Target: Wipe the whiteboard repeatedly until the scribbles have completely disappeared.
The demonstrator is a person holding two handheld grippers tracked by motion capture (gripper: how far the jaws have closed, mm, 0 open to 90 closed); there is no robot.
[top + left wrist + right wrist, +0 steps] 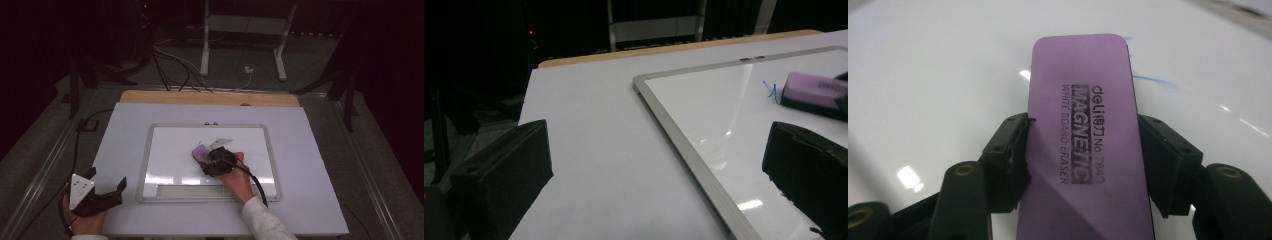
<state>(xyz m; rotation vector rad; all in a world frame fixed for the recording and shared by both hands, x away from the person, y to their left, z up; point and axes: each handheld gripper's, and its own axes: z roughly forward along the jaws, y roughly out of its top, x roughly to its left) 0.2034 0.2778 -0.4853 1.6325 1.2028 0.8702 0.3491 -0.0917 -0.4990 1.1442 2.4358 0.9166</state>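
A purple whiteboard eraser [1083, 135] lies flat on the whiteboard [165, 145], and my right gripper [1083, 150] is shut on its two long sides. From above, the eraser [201, 152] sits near the board's middle with the right gripper [212, 159] just behind it. Faint blue pen marks [1153, 82] show beside the eraser's far end. In the left gripper view the eraser [814, 91] lies at the right, next to a blue scribble [770, 91]. My left gripper [107, 187] rests at the table's front left, open and with nothing between its fingers.
The whiteboard has a grey frame [684, 145] and lies on a pale sheet [125, 140] that covers the table. A wooden table edge [210, 98] shows at the back. Beyond it are cables and a metal stand [245, 30] on the floor.
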